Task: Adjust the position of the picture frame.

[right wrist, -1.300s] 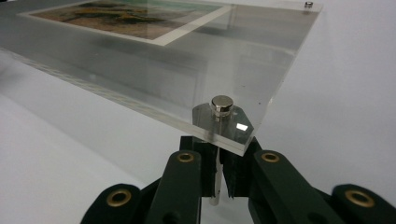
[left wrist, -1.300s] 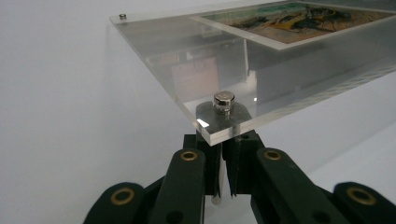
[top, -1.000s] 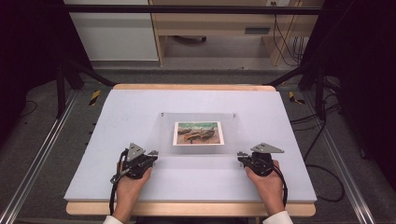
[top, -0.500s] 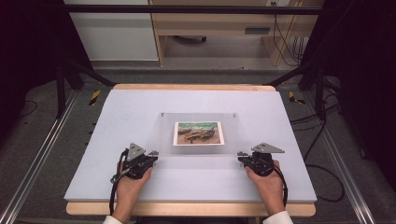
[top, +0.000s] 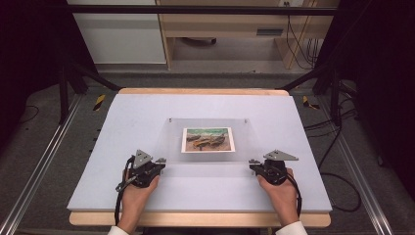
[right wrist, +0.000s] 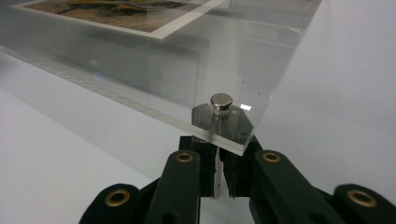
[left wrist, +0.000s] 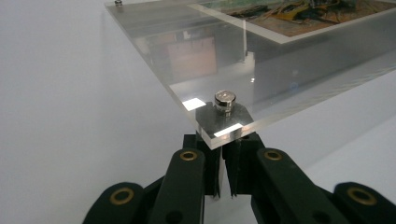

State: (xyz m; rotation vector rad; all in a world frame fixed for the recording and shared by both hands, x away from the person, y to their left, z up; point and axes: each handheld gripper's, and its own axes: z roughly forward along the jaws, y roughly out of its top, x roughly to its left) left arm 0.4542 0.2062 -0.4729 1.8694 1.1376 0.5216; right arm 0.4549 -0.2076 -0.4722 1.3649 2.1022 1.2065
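Between the two tongs, the acrylic frame (top: 208, 142) is lying on the counter (top: 147, 112); left tongs (top: 159, 161) and right tongs (top: 253, 162) are clenching its near corners; lifting is not yet begun.

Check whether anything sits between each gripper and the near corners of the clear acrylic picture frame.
Nothing visible does. The left gripper and right gripper, both shut, already sit under the near corners of the clear acrylic picture frame, below its small silver corner studs.
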